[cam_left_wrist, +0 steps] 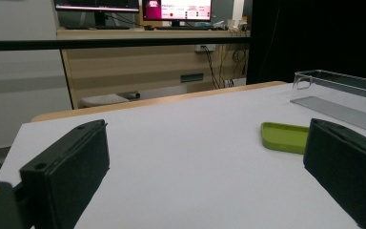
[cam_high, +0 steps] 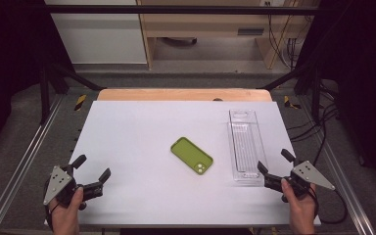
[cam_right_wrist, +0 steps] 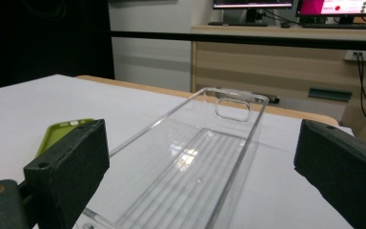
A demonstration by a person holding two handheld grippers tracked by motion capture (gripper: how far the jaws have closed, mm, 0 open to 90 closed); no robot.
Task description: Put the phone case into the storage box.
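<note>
Clear tray (cam_high: 247, 147), long axis toward table's far edge

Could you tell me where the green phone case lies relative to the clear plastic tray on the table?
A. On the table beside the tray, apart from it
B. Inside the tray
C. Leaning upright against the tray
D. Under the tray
A: the green phone case lies flat on the white table, clear of the clear plastic tray.

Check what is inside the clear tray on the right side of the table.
The clear tray looks empty: its ribbed floor shows through along its whole length, seen too from the right gripper view. The green phone case lies outside it, to its left. The nearest corner is cropped there.
</note>
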